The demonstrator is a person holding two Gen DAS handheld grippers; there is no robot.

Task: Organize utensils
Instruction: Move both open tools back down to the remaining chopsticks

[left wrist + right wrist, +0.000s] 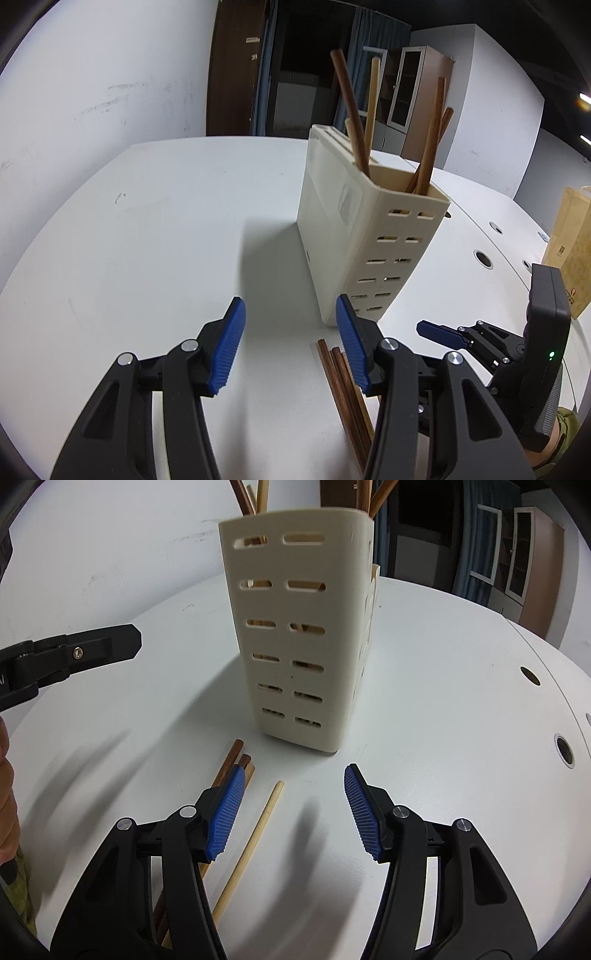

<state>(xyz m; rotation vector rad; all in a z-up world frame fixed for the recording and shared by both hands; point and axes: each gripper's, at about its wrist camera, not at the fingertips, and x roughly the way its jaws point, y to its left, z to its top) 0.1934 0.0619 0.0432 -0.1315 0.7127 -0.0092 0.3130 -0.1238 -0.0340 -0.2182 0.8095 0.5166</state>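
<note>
Indoors, white table (155,229), scuffed white wall (110,81)

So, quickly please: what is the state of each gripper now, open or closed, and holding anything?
Left gripper: open, holding nothing.
Right gripper: open, holding nothing; the pale chopstick lies on the table under it.

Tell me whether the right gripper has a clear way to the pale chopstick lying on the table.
Probably yes. The right gripper is open and empty, the pale chopstick lies alone just below it, and nothing covers it; the dark chopsticks lie apart.
</note>
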